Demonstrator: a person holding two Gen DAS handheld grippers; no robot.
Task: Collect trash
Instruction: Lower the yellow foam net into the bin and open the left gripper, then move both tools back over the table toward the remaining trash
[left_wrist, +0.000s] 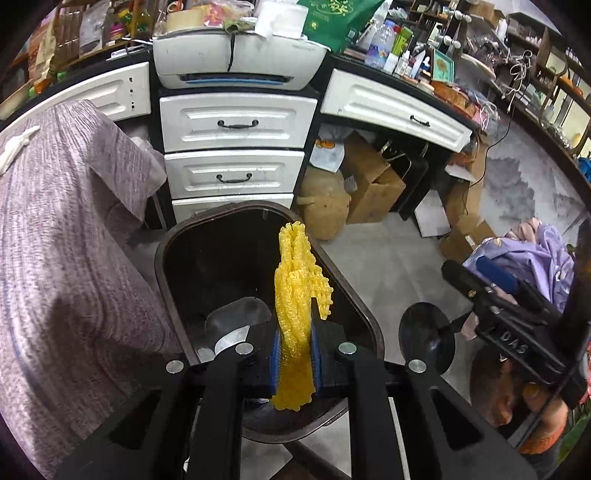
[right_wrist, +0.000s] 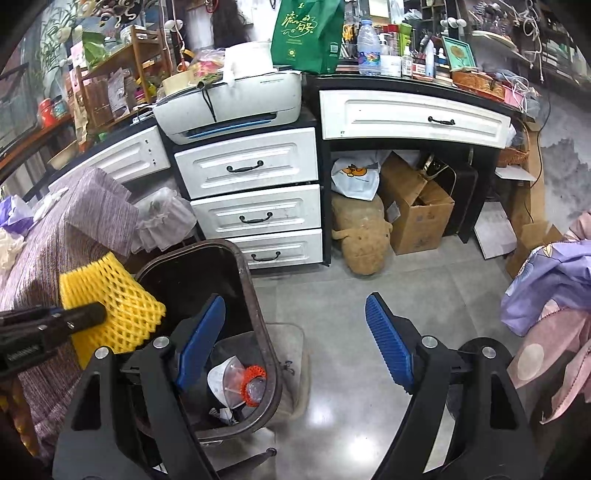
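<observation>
My left gripper (left_wrist: 293, 354) is shut on a yellow foam fruit net (left_wrist: 295, 291), which stands up between the blue pads above the mouth of a dark brown trash bin (left_wrist: 173, 236). In the right wrist view the same yellow net (right_wrist: 110, 306) shows at the left, clamped in the left gripper's black fingers (right_wrist: 83, 315). My right gripper (right_wrist: 295, 343) is open and holds nothing; its left pad hangs over the bin (right_wrist: 247, 277). Inside the bin lie clear plastic wrappers and an orange net piece (right_wrist: 253, 376).
A purple-grey cloth-covered table (left_wrist: 66, 229) stands left of the bin. Behind are white drawers (left_wrist: 236, 125) with a printer (left_wrist: 236, 55) on top. Cardboard boxes (right_wrist: 417, 206) and a tan stuffed sack (right_wrist: 362, 236) sit under the desk. Lilac and pink bedding (right_wrist: 554, 288) lies at right on the grey floor.
</observation>
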